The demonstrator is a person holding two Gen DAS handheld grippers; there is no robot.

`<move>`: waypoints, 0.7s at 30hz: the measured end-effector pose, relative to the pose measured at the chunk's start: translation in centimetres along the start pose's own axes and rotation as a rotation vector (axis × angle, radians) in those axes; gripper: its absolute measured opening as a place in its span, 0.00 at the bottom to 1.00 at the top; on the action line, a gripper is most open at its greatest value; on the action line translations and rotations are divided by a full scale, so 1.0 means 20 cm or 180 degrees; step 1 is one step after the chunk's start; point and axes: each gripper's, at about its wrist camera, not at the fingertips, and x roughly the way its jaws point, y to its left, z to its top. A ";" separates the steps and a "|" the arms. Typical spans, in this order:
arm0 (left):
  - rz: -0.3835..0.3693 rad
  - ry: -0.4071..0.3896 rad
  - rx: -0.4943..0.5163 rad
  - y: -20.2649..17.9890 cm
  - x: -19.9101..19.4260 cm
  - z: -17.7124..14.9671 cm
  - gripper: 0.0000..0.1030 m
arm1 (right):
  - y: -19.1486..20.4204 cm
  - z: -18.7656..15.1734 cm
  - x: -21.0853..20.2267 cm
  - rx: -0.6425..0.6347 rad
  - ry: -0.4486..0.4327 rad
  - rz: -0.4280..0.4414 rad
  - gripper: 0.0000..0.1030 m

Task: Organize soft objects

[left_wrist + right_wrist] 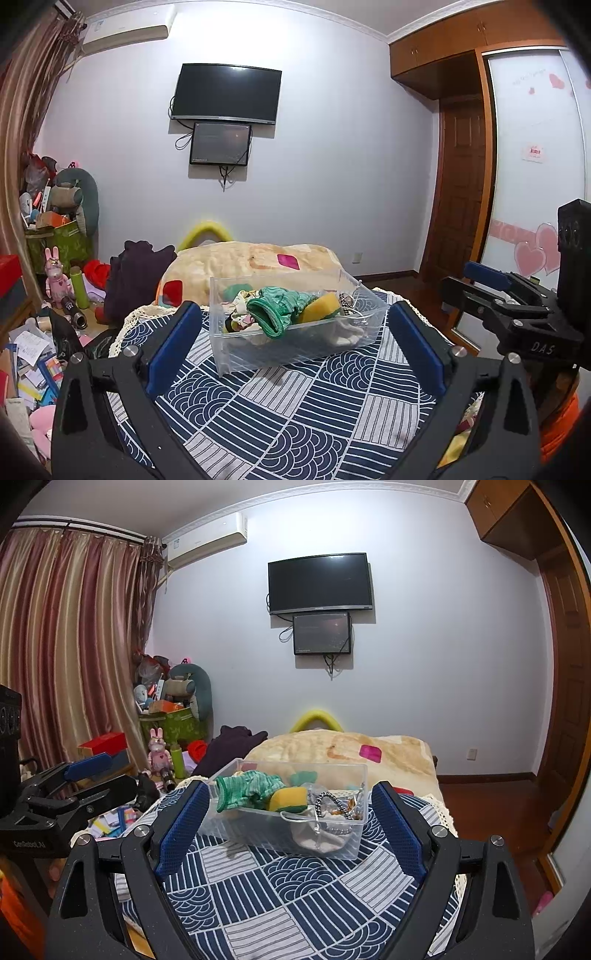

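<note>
A clear plastic bin (295, 345) (258, 830) sits on a round table with a blue-and-white patterned cloth (295, 413) (295, 897). In the bin lie a green knit glove (275, 308) (247, 784), a yellow-and-green sponge (320, 308) (289, 799), a beaded bracelet (330, 801), a white pouch (314, 832) and other soft bits. My left gripper (293, 339) is open and empty, its blue pads either side of the bin. My right gripper (290, 825) is open and empty, also framing the bin. Each gripper shows at the edge of the other's view (517, 306) (74, 786).
A folded beige blanket (251, 262) (343, 751) lies beyond the table. Dark clothes (136, 273) and cluttered toys, boxes and papers (44, 295) fill the left floor. Curtains (66, 646) hang on the left, a wardrobe (532, 166) stands on the right, a TV (227, 94) is on the wall.
</note>
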 end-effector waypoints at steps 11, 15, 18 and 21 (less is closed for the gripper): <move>0.0010 -0.0019 0.0006 -0.01 -0.01 0.00 1.00 | -0.01 0.00 0.01 0.0009 0.0002 0.0001 0.86; 0.0013 -0.0021 0.0001 -0.01 -0.01 0.00 1.00 | 0.00 0.00 0.01 0.0007 0.0000 0.0006 0.86; 0.0011 -0.0021 -0.0003 -0.01 -0.01 0.00 1.00 | 0.00 0.00 0.00 0.0006 -0.0001 0.0010 0.86; 0.0019 -0.0025 -0.0013 0.00 -0.01 0.00 1.00 | 0.00 0.01 0.00 0.0007 -0.0003 0.0009 0.86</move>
